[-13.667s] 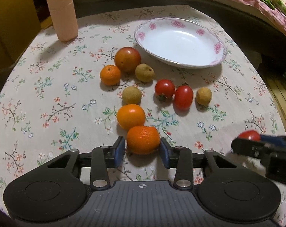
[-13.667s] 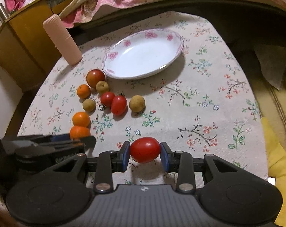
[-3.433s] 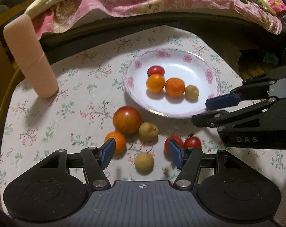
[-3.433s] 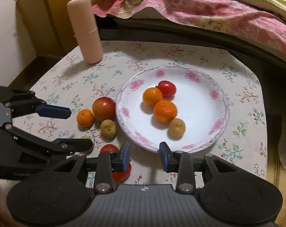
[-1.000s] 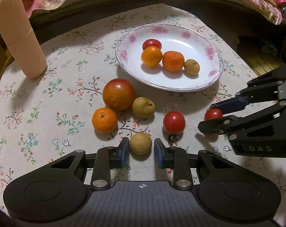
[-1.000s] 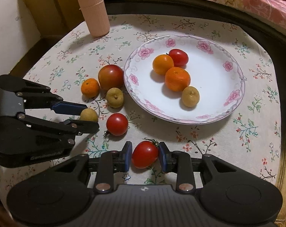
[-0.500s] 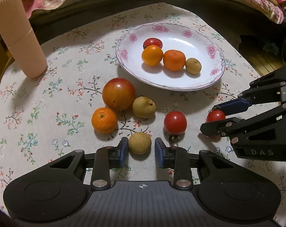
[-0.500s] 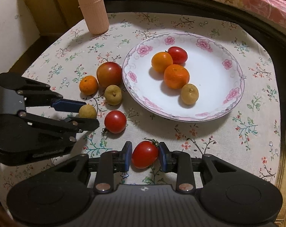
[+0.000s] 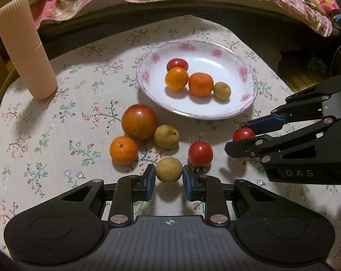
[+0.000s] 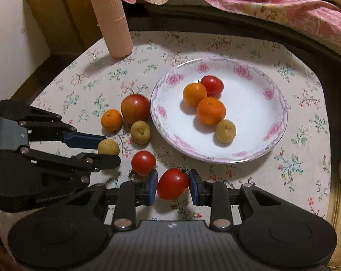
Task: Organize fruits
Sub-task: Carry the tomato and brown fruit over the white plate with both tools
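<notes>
Two fruits are held at once: the left gripper (image 9: 168,178) has its jaws pinching a longan (image 9: 169,169), and the right gripper (image 10: 173,186) has its jaws pinching a tomato (image 10: 172,183). Both fruits seem just above the surface, in front of the plate (image 10: 256,151). Four fruits already lie in the plate, gathered on its left half: a red one at the back, two oranges (image 10: 210,110) in the middle, one longan in front.

To do this step well, I think each fruit should be carried up over the plate rim before it goes forward, because the rim is raised and a low path could knock it. The free space is on the right half of the plate, so the tomato fits best there. The longan can go near the front, beside the other longan. Both fruits are round and will roll, so it is better to lower them until they touch the plate and only then release them. The two grippers are close together, so one should go first.

Four fruits remain on the surface (image 9: 57,135): a big tomato (image 9: 139,122), an orange, a longan and a red tomato (image 9: 200,153).
</notes>
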Demonstrator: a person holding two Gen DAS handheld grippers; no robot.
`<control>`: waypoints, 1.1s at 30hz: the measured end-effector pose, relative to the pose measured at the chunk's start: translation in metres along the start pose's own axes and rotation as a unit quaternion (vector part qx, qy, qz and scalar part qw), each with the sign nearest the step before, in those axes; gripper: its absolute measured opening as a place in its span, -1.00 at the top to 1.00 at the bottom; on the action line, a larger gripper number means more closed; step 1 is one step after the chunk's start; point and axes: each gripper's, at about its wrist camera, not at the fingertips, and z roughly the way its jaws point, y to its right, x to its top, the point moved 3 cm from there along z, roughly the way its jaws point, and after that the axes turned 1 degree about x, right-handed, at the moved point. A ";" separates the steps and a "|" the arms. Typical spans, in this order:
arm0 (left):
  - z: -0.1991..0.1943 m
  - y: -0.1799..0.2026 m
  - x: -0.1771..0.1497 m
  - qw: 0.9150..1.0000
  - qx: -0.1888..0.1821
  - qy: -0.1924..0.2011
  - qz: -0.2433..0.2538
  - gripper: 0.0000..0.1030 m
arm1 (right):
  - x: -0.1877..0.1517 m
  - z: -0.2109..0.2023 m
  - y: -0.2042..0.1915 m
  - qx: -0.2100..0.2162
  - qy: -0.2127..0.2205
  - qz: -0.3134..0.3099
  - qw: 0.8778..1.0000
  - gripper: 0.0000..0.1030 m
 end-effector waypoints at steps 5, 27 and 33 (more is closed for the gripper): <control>-0.003 0.005 0.010 1.000 -0.005 0.011 0.000 0.35 | 0.004 -0.004 0.004 -0.001 0.010 0.007 1.000 0.37; 0.014 0.024 0.057 0.999 -0.003 0.034 -0.010 0.38 | 0.024 -0.009 0.048 -0.040 0.042 0.061 0.996 0.37; 0.021 0.025 0.063 0.999 0.001 0.033 -0.009 0.38 | 0.027 -0.004 0.056 -0.043 0.045 0.069 0.996 0.37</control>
